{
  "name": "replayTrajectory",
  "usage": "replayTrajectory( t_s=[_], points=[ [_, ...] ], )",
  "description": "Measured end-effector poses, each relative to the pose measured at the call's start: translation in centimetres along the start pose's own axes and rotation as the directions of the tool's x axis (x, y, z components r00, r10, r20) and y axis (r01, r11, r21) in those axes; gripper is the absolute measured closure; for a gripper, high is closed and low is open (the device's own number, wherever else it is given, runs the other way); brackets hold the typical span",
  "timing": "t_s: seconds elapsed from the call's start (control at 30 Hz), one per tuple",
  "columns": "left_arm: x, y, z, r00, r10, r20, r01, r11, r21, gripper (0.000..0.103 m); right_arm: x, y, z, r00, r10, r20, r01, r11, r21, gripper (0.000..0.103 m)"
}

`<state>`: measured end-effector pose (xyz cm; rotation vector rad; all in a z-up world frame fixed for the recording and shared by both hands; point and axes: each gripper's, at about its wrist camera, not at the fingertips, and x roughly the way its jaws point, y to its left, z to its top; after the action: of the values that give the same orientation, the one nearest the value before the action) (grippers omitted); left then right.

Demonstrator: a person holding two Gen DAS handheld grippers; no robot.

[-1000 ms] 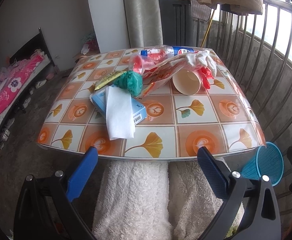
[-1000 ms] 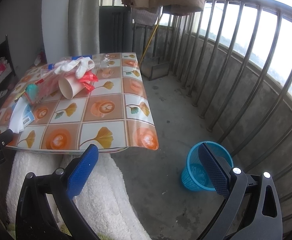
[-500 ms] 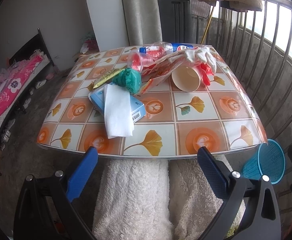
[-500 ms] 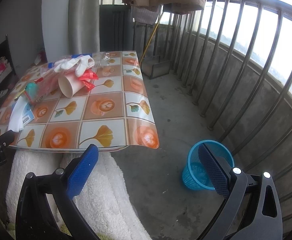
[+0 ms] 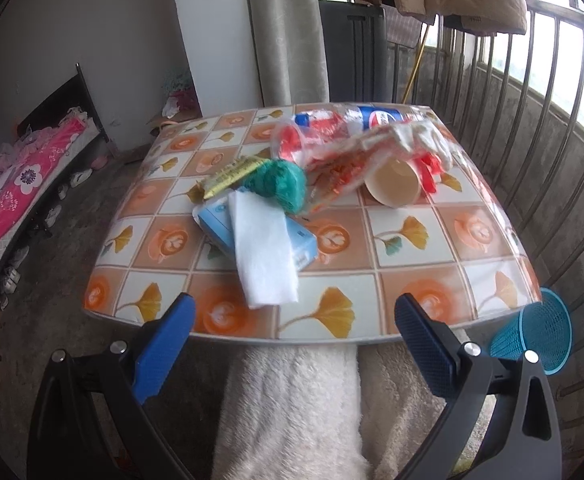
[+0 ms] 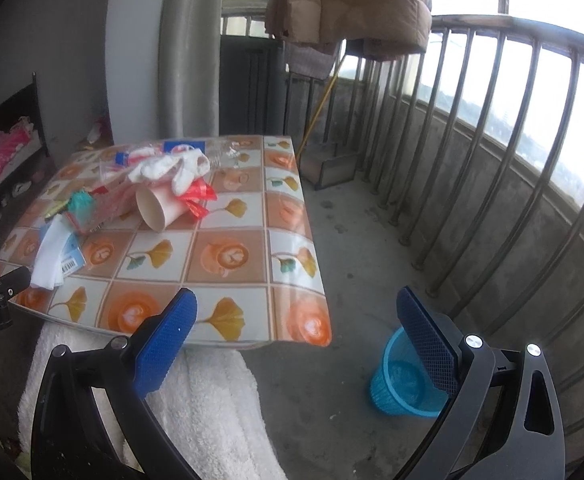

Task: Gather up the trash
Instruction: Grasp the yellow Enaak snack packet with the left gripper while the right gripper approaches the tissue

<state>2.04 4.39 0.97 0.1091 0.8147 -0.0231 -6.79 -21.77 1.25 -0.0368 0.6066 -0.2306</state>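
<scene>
Both my tongs are empty with jaws spread wide. Left gripper (image 5: 294, 328) hangs at the near edge of the table (image 5: 412, 280), not touching anything. Right gripper (image 6: 294, 322) sits off the table's near right corner, over the floor.

Trash is all on the table, none collected yet by my reading. Nearest: a white tissue (image 5: 263, 248) draped over a blue tissue pack (image 5: 215, 220). Behind it a green wad (image 5: 281, 182) and a yellow wrapper (image 5: 231, 172). Further right, a paper cup (image 5: 392, 182) on its side, mouth toward me, touching a heap of clear plastic wrappers (image 5: 344, 152) and white rag (image 6: 171, 166); a bottle (image 5: 376, 114) lies at the far edge.

Blue bin (image 6: 402, 376) stands on the floor, right of the table and well apart from the pile.

Risks, as I judge them:
- Tissue is limp; a pinch may drag the pack along or tear.
- The cup can roll if nudged; squeezing its wall would crush it.
- Tangled wrappers may pull neighbours off the edge.
- Light items could drift and miss the bin on release.
</scene>
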Motion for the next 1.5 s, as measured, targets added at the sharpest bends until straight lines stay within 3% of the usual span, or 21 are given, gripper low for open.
replayTrajectory(
  t_s=[0.1, 0.2, 0.3, 0.5, 0.67, 0.93, 1.03, 1.13, 1.23, 1.5],
  points=[
    [0.1, 2.9, 0.9, 0.997, -0.033, 0.073, 0.035, 0.999, -0.028, 0.006, -0.2, 0.7, 2.0, 0.995, 0.064, 0.077, -0.063, 0.998, -0.017, 0.008],
    [0.3, 6.0, 1.8, 0.981, -0.112, 0.159, 0.122, 0.991, -0.057, 0.006, 0.7, 1.8, 3.2, 0.982, 0.154, 0.111, -0.152, 0.988, -0.031, 0.008],
    [1.7, 8.4, 3.3, 0.976, -0.153, 0.157, 0.166, 0.983, -0.077, 0.006, 1.8, 3.1, 3.6, 0.972, 0.208, 0.105, -0.204, 0.978, -0.049, 0.008],
    [5.8, 8.9, 5.9, 0.970, -0.164, 0.178, 0.151, 0.985, 0.083, 0.006, 4.0, 5.1, 3.4, 0.961, 0.272, 0.050, -0.268, 0.961, -0.061, 0.008],
    [11.1, 9.6, 8.2, 0.979, -0.184, 0.083, 0.171, 0.976, 0.138, 0.029, 6.5, 6.1, 3.8, 0.959, 0.284, -0.001, -0.284, 0.958, -0.035, 0.008],
    [17.6, 10.2, 10.3, 0.973, -0.203, -0.113, 0.220, 0.961, 0.170, 0.051, 9.6, 7.5, 3.8, 0.953, 0.293, -0.073, -0.294, 0.956, 0.000, 0.008],
    [18.9, 10.3, 10.6, 0.969, -0.202, -0.144, 0.225, 0.961, 0.164, 0.072, 10.5, 8.0, 3.6, 0.948, 0.302, -0.098, -0.303, 0.953, 0.005, 0.008],
    [19.2, 10.9, 10.8, 0.962, -0.231, -0.147, 0.250, 0.960, 0.128, 0.089, 10.8, 8.4, 3.5, 0.945, 0.308, -0.106, -0.309, 0.951, 0.009, 0.008],
    [18.8, 11.8, 11.2, 0.961, -0.252, -0.114, 0.263, 0.959, 0.102, 0.098, 10.9, 8.6, 3.5, 0.943, 0.315, -0.110, -0.316, 0.949, 0.007, 0.008],
    [16.0, 14.9, 11.9, 0.965, -0.261, 0.013, 0.261, 0.965, 0.002, 0.102, 9.9, 9.2, 3.8, 0.940, 0.329, -0.095, -0.330, 0.944, -0.002, 0.008]
  ],
)
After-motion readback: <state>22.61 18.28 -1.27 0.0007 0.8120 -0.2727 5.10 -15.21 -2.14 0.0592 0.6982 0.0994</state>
